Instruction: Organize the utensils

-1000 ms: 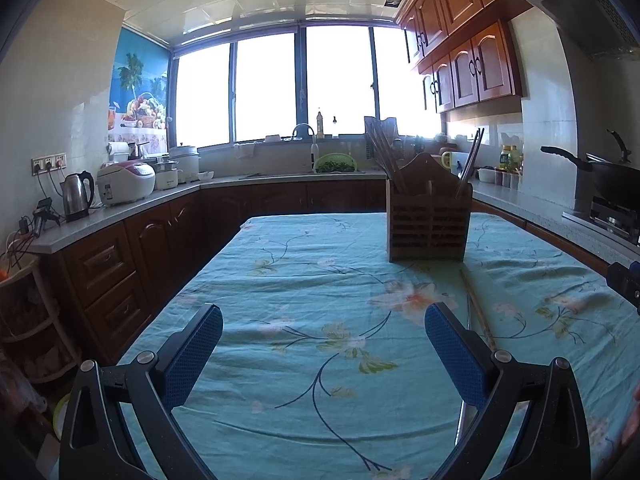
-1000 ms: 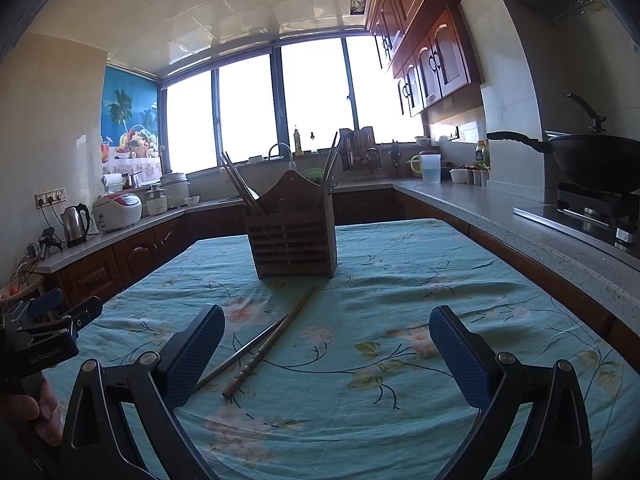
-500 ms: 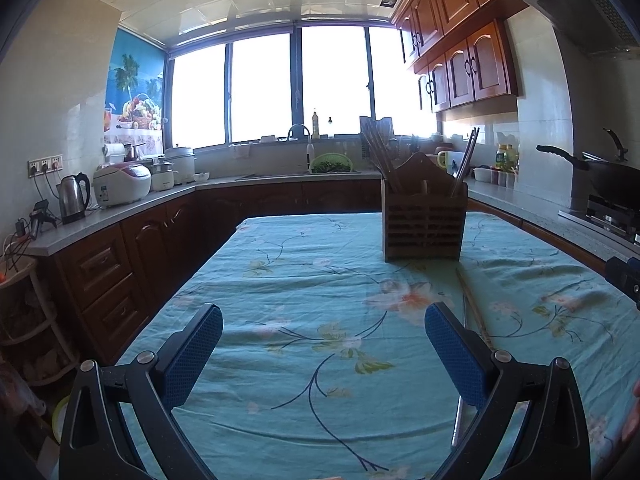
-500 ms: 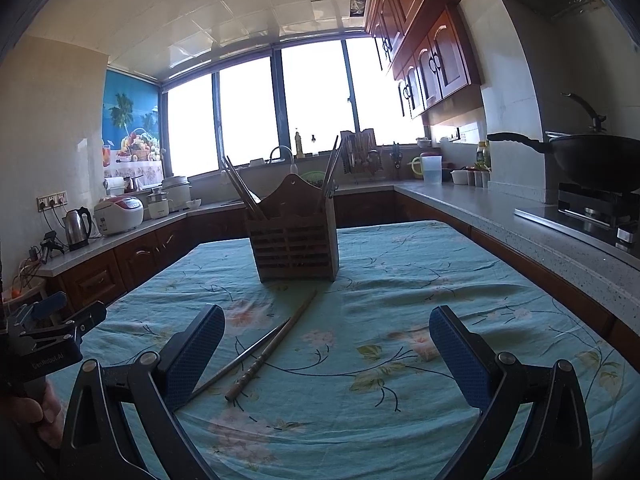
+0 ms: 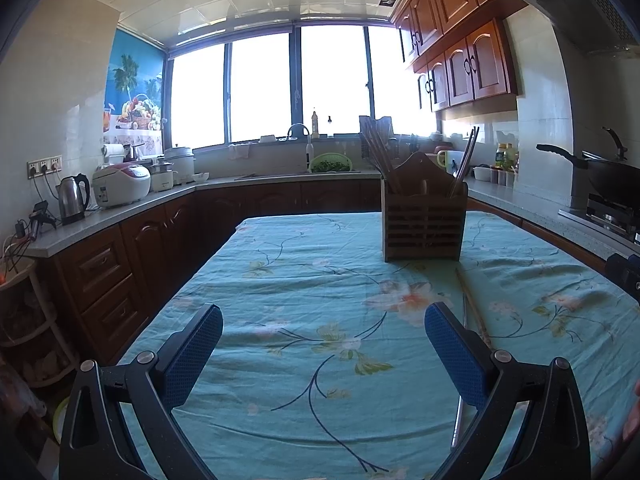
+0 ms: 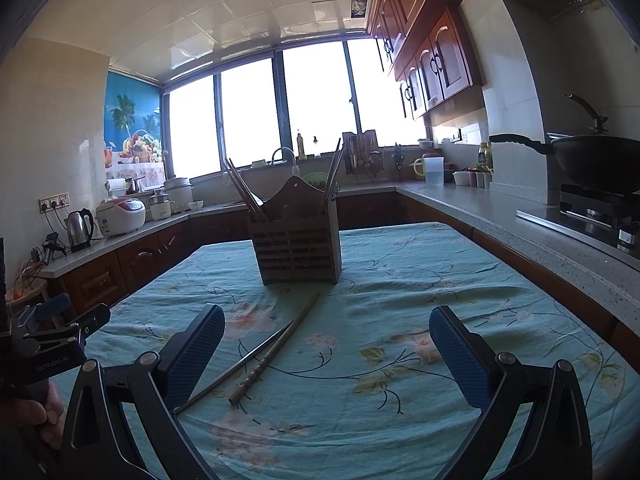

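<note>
A brown wooden utensil holder (image 6: 298, 248) stands upright on the teal floral tablecloth (image 6: 400, 280), with chopsticks sticking out of both ends; it also shows in the left wrist view (image 5: 423, 222). A wooden chopstick (image 6: 276, 350) and a thin metal chopstick (image 6: 236, 368) lie on the cloth in front of the holder, just ahead of my right gripper (image 6: 326, 346), which is open and empty. In the left wrist view the wooden chopstick (image 5: 474, 308) and metal chopstick (image 5: 459, 416) lie partly behind the right finger. My left gripper (image 5: 322, 344) is open and empty above the cloth.
Kitchen counters run around the table: a kettle (image 5: 72, 198) and rice cooker (image 5: 120, 186) on the left, a sink (image 5: 298, 136) under the window, a wok (image 6: 592, 160) on a stove at right. The left gripper's body (image 6: 52, 344) shows at the right wrist view's left edge.
Both grippers have drifted slightly; the holder sits a little lower and more central in the right wrist view. Both stay open. The chopsticks have not moved.
</note>
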Demonstrator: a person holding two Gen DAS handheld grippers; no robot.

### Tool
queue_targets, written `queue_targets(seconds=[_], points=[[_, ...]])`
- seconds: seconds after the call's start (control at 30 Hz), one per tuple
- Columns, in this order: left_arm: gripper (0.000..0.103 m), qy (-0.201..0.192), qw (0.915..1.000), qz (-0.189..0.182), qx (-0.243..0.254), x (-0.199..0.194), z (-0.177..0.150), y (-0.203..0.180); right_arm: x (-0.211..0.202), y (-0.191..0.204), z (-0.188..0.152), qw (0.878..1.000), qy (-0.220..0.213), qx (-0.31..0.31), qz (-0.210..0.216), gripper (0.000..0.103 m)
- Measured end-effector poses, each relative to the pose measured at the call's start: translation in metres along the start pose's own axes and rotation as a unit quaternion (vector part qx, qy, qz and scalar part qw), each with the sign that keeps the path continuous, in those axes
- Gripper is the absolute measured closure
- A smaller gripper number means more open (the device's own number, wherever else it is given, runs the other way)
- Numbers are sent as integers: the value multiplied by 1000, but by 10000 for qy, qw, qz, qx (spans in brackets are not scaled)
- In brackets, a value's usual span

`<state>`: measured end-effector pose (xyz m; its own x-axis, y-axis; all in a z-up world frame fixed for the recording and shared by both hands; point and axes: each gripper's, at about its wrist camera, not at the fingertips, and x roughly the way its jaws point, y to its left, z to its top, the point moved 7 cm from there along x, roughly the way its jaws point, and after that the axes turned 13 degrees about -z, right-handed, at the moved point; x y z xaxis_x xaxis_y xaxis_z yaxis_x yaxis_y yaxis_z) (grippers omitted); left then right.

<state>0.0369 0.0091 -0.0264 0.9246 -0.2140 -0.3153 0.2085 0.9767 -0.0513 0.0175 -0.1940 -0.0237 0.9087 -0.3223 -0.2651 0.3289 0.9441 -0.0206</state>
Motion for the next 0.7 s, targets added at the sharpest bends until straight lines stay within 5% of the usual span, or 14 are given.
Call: queue_targets(seconds=[0.7], points=[[1, 68, 9999, -43, -73, 2, 2, -4, -1, 2, 2, 10000, 0, 47, 64, 0]])
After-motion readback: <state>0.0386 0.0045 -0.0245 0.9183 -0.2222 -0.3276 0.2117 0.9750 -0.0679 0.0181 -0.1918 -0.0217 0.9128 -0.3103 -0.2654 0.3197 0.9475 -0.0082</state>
